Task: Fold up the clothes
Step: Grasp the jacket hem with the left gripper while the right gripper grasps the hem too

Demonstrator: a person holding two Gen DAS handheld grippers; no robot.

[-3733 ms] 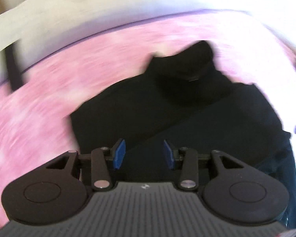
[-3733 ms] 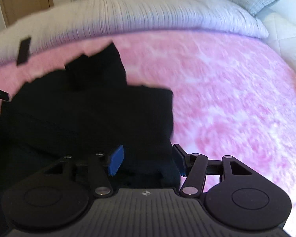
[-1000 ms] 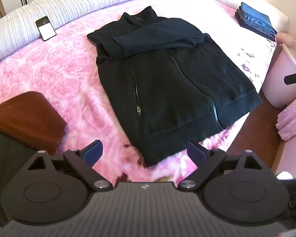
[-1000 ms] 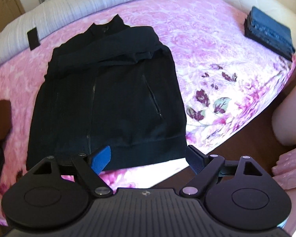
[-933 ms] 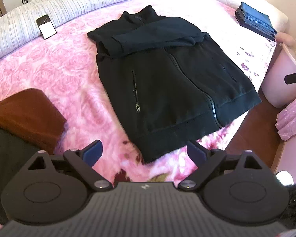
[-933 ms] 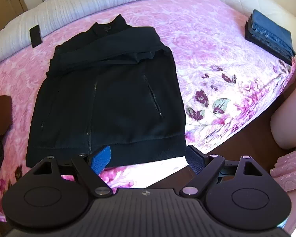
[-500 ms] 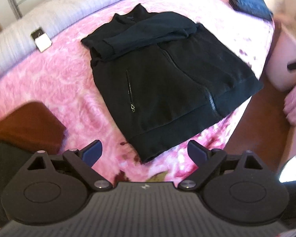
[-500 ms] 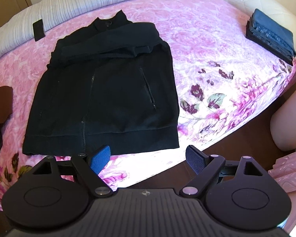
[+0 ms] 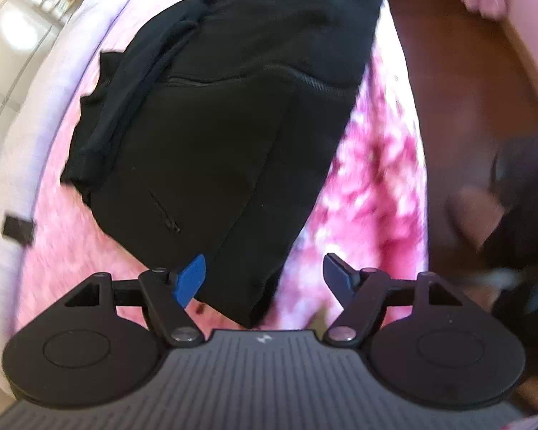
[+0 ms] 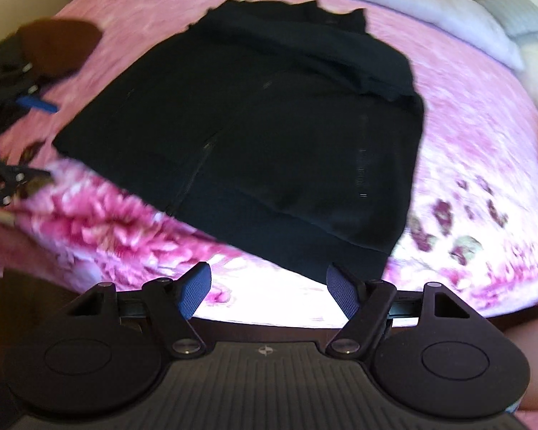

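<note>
Both views blurred | black jacket (image 9: pixel 233 114) hem corner behind left claw (image 9: pixel 263 276)

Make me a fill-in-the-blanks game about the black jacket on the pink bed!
1. The black jacket lies flat on a bedspread coloured ____.
2. The jacket closes at the front with a ____.
3. The pads of the right gripper are coloured ____.
4. The jaws of the left gripper are closing near the jacket's bottom ____.

Missing words: pink; zipper; blue; hem
</note>
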